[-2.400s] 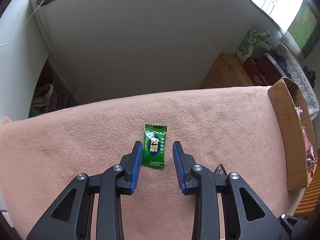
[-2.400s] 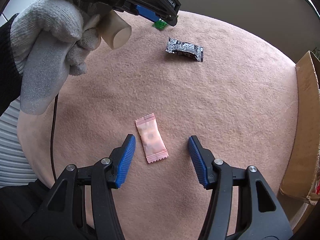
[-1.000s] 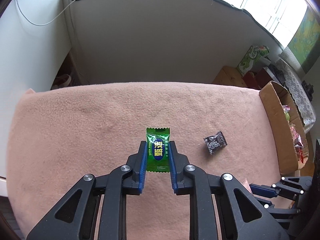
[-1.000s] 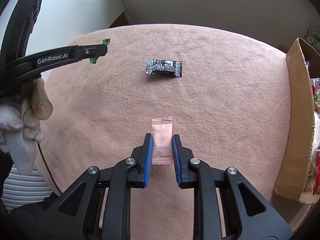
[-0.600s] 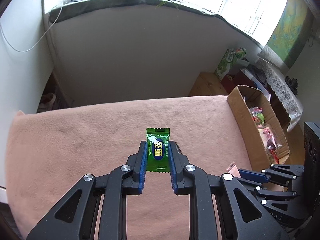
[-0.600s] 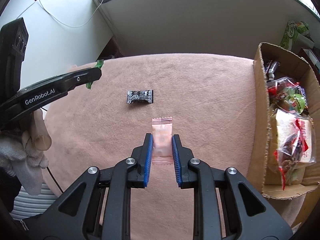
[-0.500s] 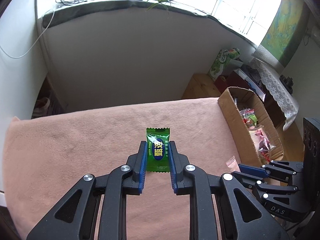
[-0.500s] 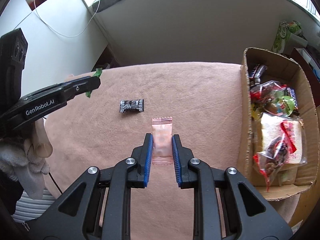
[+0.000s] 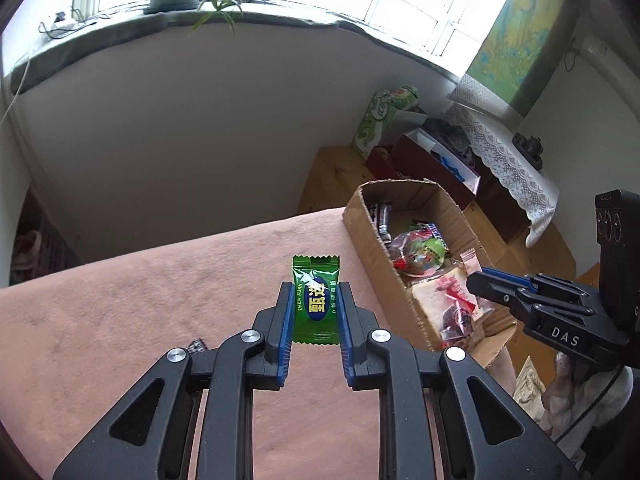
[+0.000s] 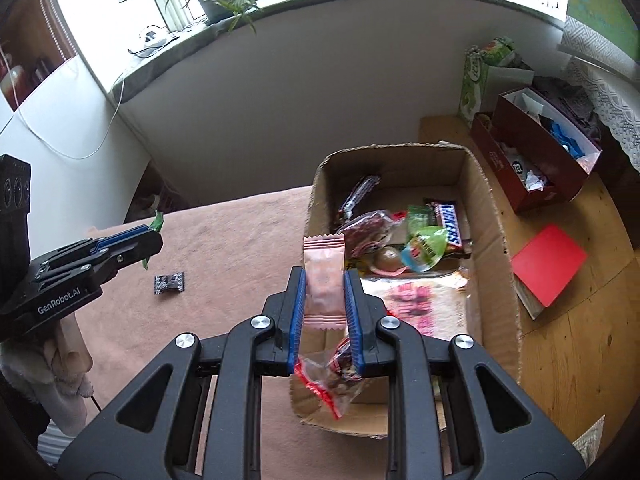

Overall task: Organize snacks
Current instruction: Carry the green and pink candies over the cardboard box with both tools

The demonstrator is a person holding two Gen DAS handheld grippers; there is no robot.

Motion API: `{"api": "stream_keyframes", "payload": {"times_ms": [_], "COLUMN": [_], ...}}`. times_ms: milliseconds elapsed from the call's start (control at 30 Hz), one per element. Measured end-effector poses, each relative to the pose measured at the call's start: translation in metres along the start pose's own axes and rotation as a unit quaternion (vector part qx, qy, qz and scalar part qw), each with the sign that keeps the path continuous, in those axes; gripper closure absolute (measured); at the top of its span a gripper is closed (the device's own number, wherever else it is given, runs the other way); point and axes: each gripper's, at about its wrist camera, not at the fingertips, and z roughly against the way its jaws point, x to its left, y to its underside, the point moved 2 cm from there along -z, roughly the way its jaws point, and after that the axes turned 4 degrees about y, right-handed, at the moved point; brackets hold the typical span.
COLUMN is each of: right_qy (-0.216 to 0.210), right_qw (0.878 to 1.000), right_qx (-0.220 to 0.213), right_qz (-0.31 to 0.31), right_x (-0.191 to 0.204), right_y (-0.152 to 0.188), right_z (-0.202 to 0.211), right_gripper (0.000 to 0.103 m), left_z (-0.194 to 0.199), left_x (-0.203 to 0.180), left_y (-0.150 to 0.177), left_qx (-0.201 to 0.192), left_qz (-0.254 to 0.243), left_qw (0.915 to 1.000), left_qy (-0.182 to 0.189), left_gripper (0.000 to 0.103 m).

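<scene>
My left gripper (image 9: 313,292) is shut on a green candy (image 9: 315,296) and holds it above the pink cloth, just left of the cardboard box (image 9: 368,240). My right gripper (image 10: 325,280) is shut on a pink candy (image 10: 324,280) and holds it over the left wall of the box (image 10: 494,240), which holds several snacks. The right gripper also shows in the left wrist view (image 9: 480,276) over the box. A black candy (image 10: 169,282) lies on the cloth.
The table wears a pink cloth (image 9: 140,300). A wooden floor (image 10: 568,360) with a red card (image 10: 548,264) and a dark red box (image 10: 532,160) lies right of the table. A white wall stands behind.
Both grippers closed on their candies, lifted them off the cloth and carried them right toward the box. The right one now hangs over the box.
</scene>
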Motion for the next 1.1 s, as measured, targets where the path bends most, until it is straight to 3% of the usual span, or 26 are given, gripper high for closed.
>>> {"api": "stream_keyframes", "payload": {"times_ms": [267, 600, 800, 1100], "right_qy": [0.024, 0.049, 0.044, 0.038], "right_qw": [1.0, 0.999, 0.999, 0.999], "right_qx": [-0.016, -0.007, 0.002, 0.007], "right_qz": [-0.007, -0.014, -0.021, -0.02], "right_x": [-0.034, -0.068, -0.081, -0.091], "right_y": [-0.031, -0.056, -0.063, -0.068], "right_z": [-0.008, -0.04, -0.058, -0.07], "right_gripper": [0.083, 0.083, 0.083, 0.083], "left_z": [-0.027, -0.063, -0.094, -0.116], "left_x": [-0.034, -0.055, -0.066, -0.075], "left_y": [-0.026, -0.053, -0.064, -0.066], "left_qx": [0.001, 0.01, 0.033, 0.045], "left_qz": [-0.018, -0.03, -0.029, -0.042], "left_qw": [0.9997, 0.9991, 0.998, 0.9974], "left_qy": [0.017, 0.028, 0.046, 0.037], "left_gripper": [0.085, 0.085, 0.084, 0.083]}}
